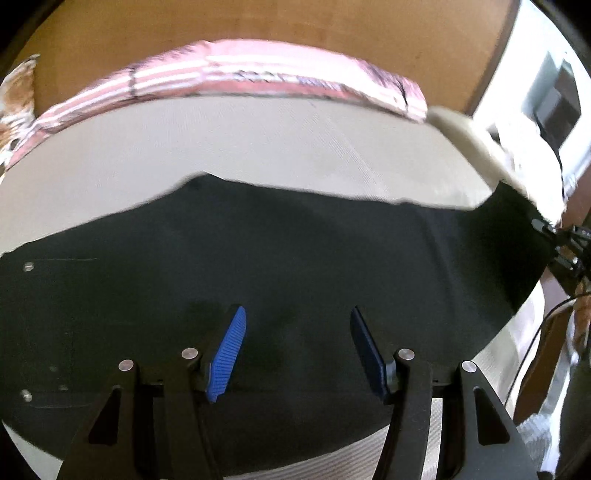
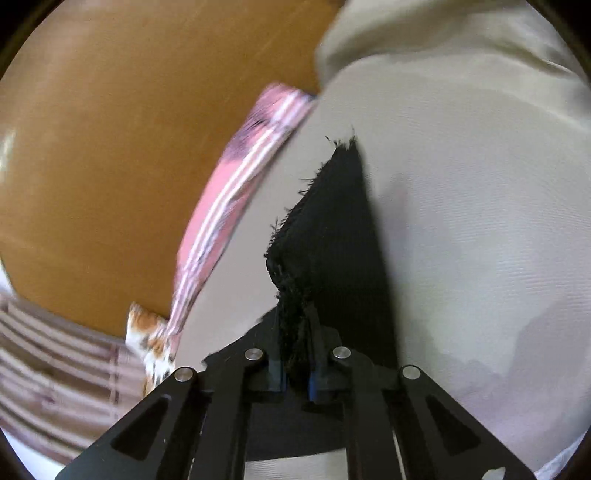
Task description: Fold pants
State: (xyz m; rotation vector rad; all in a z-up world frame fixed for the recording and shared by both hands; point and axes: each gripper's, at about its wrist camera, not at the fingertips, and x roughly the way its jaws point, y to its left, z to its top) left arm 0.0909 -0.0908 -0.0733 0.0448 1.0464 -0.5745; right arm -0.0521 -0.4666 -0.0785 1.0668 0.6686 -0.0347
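A cream sheet (image 1: 258,147) is covering the bed-like surface, and past its far edge an orange-brown wall or panel (image 1: 258,22) is filling the background. Along that far edge of the sheet a pink-and-white striped cloth (image 1: 258,79) is lying, with an orange-and-white patterned piece (image 2: 151,336) showing at one end of it.

The black pants (image 1: 258,266) are lying spread across the near part of the cream sheet, a broad, dark, matte expanse with a slightly uneven upper border. Two small metal studs are showing on the fabric toward its left side. In the right wrist view the fabric's edge is looking raw and frayed, with loose threads sticking out, and a narrow wedge of it is standing up off the sheet.

The left gripper (image 1: 297,350) is hanging over the middle of the pants with its blue-padded jaws standing roughly half apart, nothing between them.

The right gripper (image 2: 297,363) is pinching the frayed edge of the pants, its jaws nearly together with the black cloth bunched between them. In the left wrist view this gripper is showing at the pants' right end, where the fabric is being pulled taut off the sheet.
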